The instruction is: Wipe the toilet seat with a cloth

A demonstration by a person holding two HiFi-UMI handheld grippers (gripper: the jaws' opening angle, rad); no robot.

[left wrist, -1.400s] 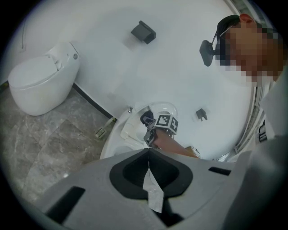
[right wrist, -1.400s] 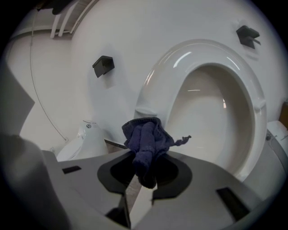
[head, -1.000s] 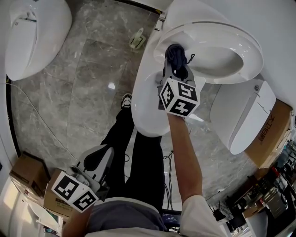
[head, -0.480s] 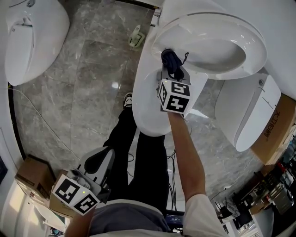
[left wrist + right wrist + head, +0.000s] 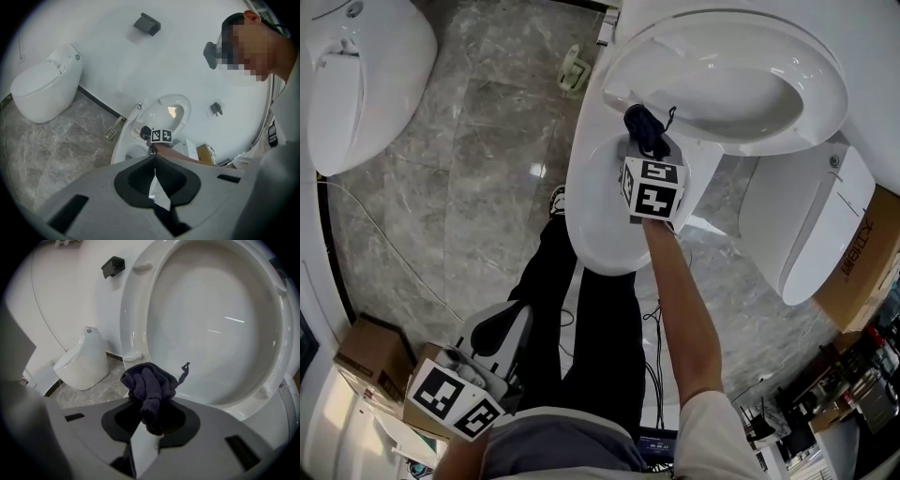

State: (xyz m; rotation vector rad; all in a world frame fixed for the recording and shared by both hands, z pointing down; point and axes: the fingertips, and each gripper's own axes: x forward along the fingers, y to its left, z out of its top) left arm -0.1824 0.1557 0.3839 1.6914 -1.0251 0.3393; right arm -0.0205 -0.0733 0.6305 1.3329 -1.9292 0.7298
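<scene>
The cloth, a dark bunched wad with one loose thread sticking up, is clamped between the jaws of the right gripper, which close on its lower end while most of it bulges out past the tips. In the head view the cloth sits at the near left edge of the toilet seat, a white ring tipped up from the bowl. Whether the fabric actually presses on the ring is hard to tell. The right gripper view looks into that raised toilet seat, which fills most of the picture (two small bumpers show on its left side).

The right gripper reaches out over the bowl on a bare forearm, marker cube towards the camera. The left gripper hangs low by the person's hip, well apart from the toilet. Its own view shows the left gripper with jaws pressed together and nothing between them.

A second toilet stands on the grey marble floor at upper left, and a cardboard box lies near the left gripper.
</scene>
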